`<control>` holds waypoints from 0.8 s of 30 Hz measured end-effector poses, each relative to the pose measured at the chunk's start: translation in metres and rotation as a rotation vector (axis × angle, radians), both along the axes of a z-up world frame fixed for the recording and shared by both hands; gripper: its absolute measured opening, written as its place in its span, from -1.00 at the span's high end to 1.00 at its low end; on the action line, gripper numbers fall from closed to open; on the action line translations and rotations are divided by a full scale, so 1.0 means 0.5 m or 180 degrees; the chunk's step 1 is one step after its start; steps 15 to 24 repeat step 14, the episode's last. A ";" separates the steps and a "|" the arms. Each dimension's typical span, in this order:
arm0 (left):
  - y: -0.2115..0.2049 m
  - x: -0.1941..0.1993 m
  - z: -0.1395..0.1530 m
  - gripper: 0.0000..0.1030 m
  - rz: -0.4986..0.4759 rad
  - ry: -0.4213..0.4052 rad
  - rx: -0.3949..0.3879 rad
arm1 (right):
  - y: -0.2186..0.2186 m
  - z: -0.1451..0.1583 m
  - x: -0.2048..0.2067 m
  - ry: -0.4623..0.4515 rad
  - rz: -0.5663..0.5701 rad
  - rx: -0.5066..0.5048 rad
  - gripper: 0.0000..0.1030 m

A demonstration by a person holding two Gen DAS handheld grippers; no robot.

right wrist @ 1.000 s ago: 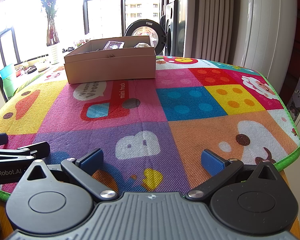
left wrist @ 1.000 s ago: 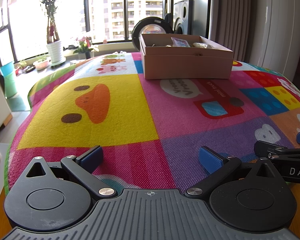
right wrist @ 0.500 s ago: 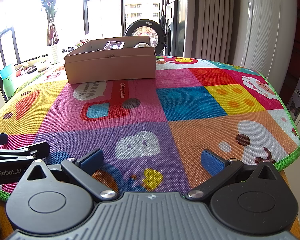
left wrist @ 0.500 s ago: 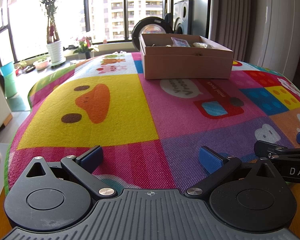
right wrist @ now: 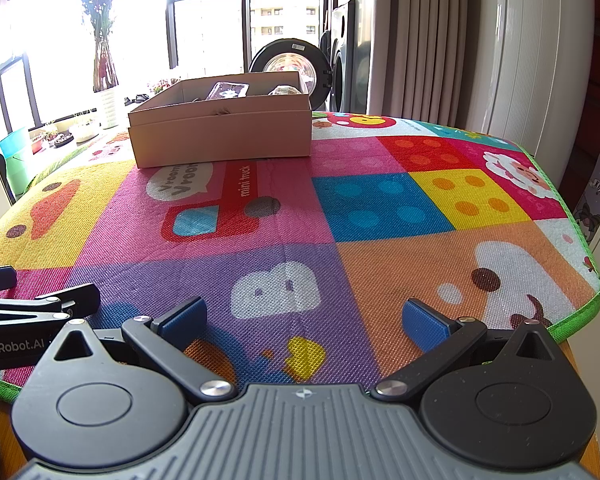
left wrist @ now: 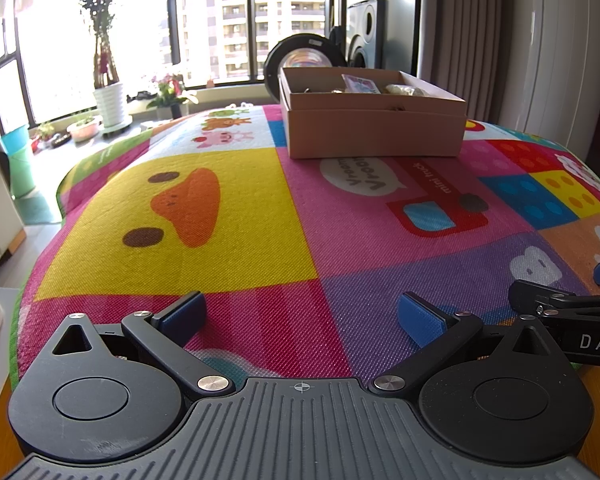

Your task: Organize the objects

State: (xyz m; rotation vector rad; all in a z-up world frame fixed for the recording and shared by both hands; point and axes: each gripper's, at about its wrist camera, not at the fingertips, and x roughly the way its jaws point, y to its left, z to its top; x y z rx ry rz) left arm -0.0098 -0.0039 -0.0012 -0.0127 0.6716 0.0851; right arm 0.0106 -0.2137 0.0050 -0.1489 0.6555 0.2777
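Bright daylight floods through tall black-framed windows (left wrist: 216,24) facing high-rise apartment blocks (left wrist: 288,12). A leafy potted plant (left wrist: 100,40) in a white pot stands on the sill side, near smaller flowering plants (left wrist: 170,88) and a green bucket (left wrist: 20,160). A front-loading washing machine (right wrist: 340,52), its round door (right wrist: 286,62) swung open, sits beside grey curtains (right wrist: 420,40) and a white ribbed wall panel (right wrist: 540,60). A colourful cartoon play mat (right wrist: 380,208) covers the table.
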 end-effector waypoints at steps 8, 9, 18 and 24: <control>0.000 0.000 0.000 -1.00 0.0000 0.0000 0.0003 | 0.000 0.000 0.000 -0.0001 0.0000 0.0000 -1.00; 0.001 0.000 0.000 -1.00 0.0000 0.0001 0.0000 | 0.000 0.000 0.000 0.0000 0.0000 0.0000 -1.00; 0.000 0.000 0.000 -1.00 0.0001 0.0000 -0.0002 | 0.000 0.000 0.000 0.0000 0.0000 0.0000 -1.00; 0.000 0.000 0.000 -1.00 0.0001 0.0000 -0.0002 | 0.000 0.000 0.000 0.0000 0.0000 0.0000 -1.00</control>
